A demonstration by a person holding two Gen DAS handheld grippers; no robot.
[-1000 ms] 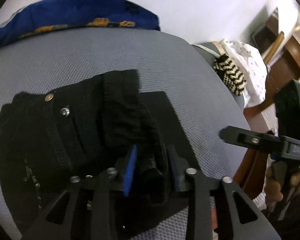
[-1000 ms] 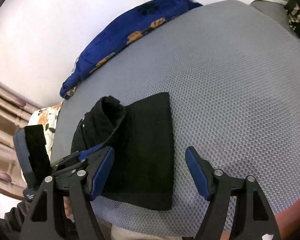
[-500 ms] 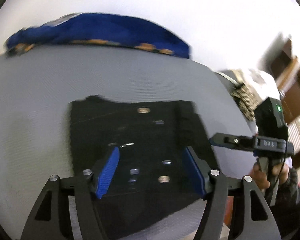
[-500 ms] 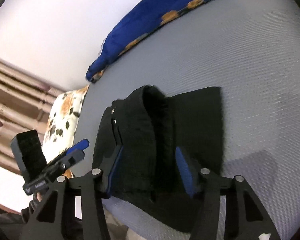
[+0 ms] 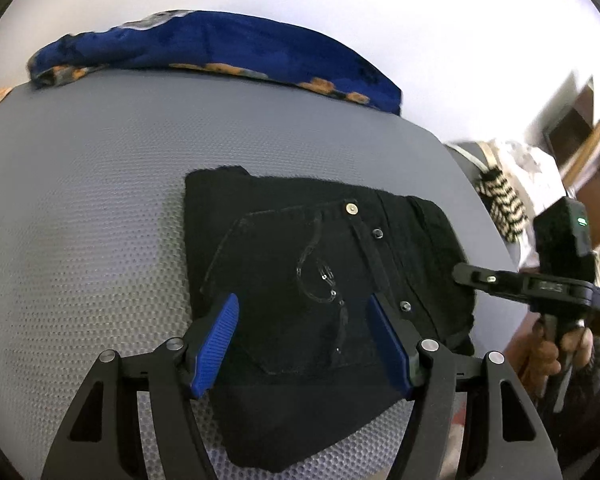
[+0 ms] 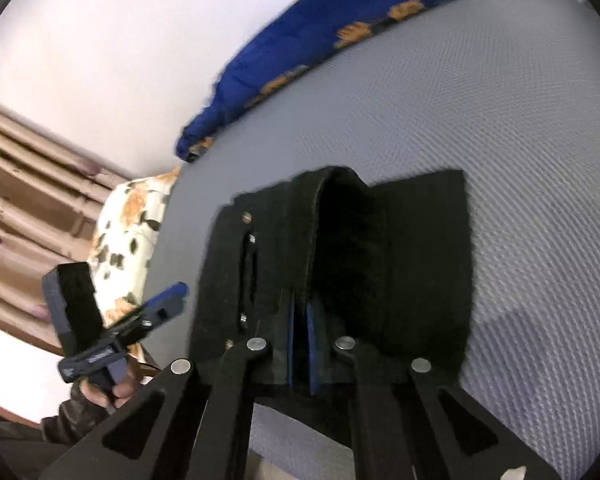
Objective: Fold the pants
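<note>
- Left wrist view, hidden: near corner of the folded black denim pants [image 5: 320,280] covered by the left tool [image 5: 304,344] frame; fingertips of the right tool [image 5: 466,274] lost against the dark cloth at the bundle's right edge, so grip unreadable here.
- Left wrist view, change: left tool now spread apart, blue ribbed pads [image 5: 216,344] over the cloth and pressing on nothing, having let go of the fold pinched a second ago; pants lying flatter, pocket, rivets and thin chain facing up.
- Left wrist view, surroundings: pants resting on a grey mesh-textured bed surface [image 5: 100,208]; blue cushion with orange prints [image 5: 220,48] along the far edge; striped black-and-cream cloth [image 5: 500,208] beyond the right edge; hand [image 5: 560,348] gripping the right tool's handle.
- Right wrist view, hidden: pads nearly buried in black fabric, picture slightly blurred.
- Right wrist view, change: right tool [image 6: 300,344] just drawn together from wide, clamped on the near edge of the pants [image 6: 340,260] beside the raised waistband loop.
- Right wrist view, surroundings: left tool [image 6: 168,298] off to the left, clear of the pants; floral white-and-orange fabric [image 6: 128,240] and beige curtains [image 6: 24,208] behind.
</note>
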